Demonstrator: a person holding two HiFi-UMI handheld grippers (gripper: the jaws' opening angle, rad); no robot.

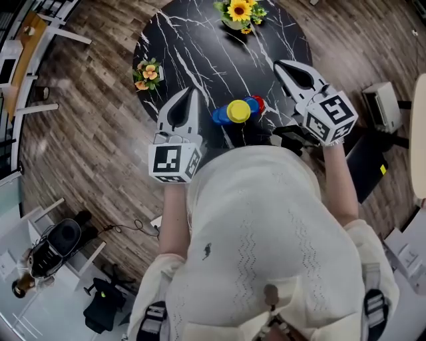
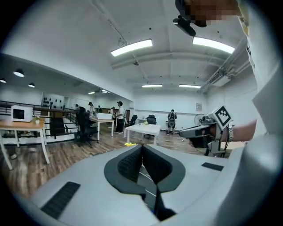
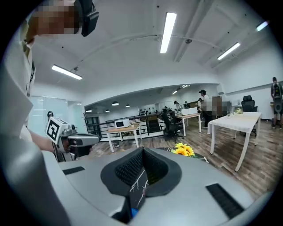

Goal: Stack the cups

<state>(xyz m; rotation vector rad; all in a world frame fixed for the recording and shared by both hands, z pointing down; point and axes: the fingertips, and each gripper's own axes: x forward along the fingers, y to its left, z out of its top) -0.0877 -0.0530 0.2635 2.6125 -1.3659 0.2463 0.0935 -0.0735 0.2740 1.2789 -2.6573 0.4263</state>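
Note:
Three cups sit close together near the front edge of the round black marble table [image 1: 200, 46]: a blue cup [image 1: 221, 116], a yellow cup [image 1: 238, 111] and a red cup [image 1: 257, 104]. Whether they are nested I cannot tell. My left gripper [image 1: 194, 92] hovers left of the blue cup, its jaws shut with nothing between them. My right gripper [image 1: 278, 65] is held right of the red cup, also shut and empty. In the left gripper view the left gripper [image 2: 142, 145] points out into the room. In the right gripper view the right gripper [image 3: 143, 150] does the same.
A sunflower arrangement [image 1: 239, 12] stands at the table's far edge and a small orange flower pot [image 1: 148, 72] at its left edge. A white box [image 1: 381, 105] sits on the wooden floor to the right. Desks, chairs and people fill the room beyond.

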